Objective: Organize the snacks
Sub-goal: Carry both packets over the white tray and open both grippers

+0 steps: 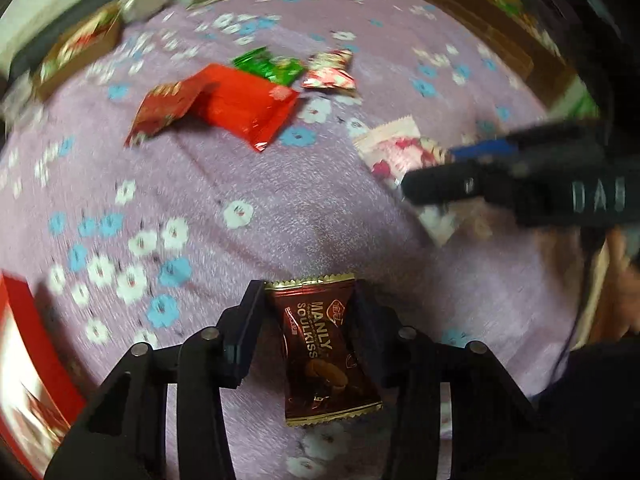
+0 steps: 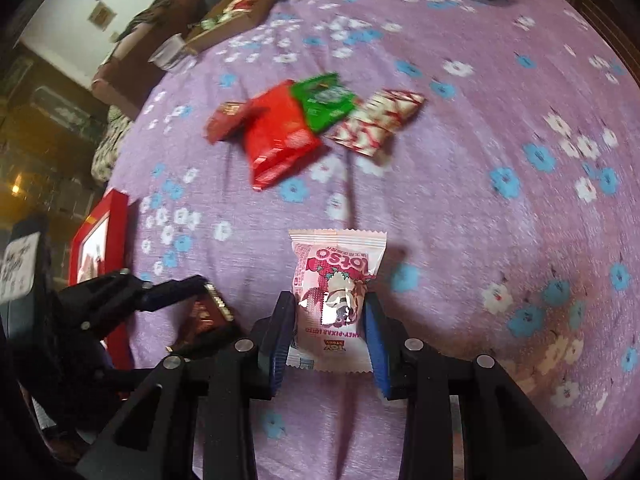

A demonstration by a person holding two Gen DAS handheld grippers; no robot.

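My left gripper (image 1: 308,292) is shut on a brown "Manly Soulkiss" packet (image 1: 324,356), pinched near its top end just above the purple floral cloth (image 1: 280,208). The right wrist view shows that same gripper (image 2: 188,292) low at the left with the brown packet (image 2: 208,312). My right gripper (image 2: 328,300) is shut on a pink "Lotso" packet (image 2: 340,264) that stands up between the blue pads. Further back lies a loose pile: a large red packet (image 2: 280,136), a green one (image 2: 324,100), a red-and-white one (image 2: 376,120) and a small dark red one (image 2: 226,118).
A red box (image 2: 100,236) stands at the left edge of the cloth. A cardboard box (image 2: 236,12) with packets sits at the far left, with a plastic cup (image 2: 170,52) beside it. Small clutter lines the far edge. The person's hand (image 1: 600,280) is at the right.
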